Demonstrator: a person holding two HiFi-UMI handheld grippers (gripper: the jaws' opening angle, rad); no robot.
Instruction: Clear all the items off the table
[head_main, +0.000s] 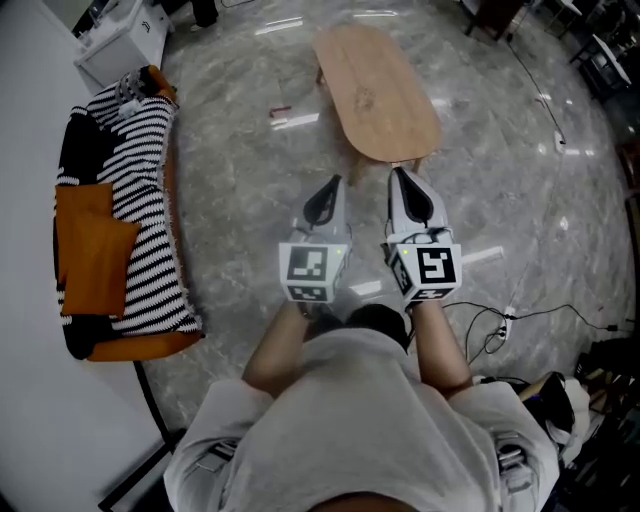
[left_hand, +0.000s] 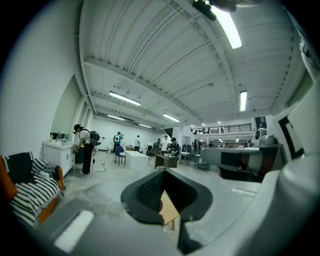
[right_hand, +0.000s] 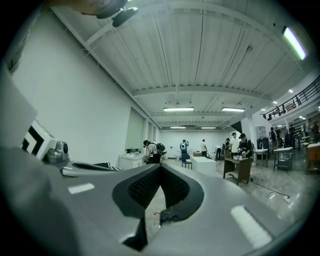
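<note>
Head view: left tongs (head_main: 332, 186) and right tongs (head_main: 398, 178) are closed with nothing in them, held close because the tabletop (head_main: 375, 90) looks bare

A polished grey stone floor (head_main: 240, 190) spreads beneath a white, ribbed ceiling (right_hand: 200, 50) lit by strip lights (left_hand: 227, 25). An oval wooden table (head_main: 380, 95) stands mid-floor. Along the white wall (right_hand: 85, 100), a sofa (head_main: 150, 345) carries a black-and-white striped throw (head_main: 140, 200) and an orange cushion (head_main: 90, 250), near a white cabinet (head_main: 120, 40). People (left_hand: 84, 147) work at desks farther back, below a railed balcony (left_hand: 225, 129). Cables (head_main: 520, 320) trail across the floor.
</note>
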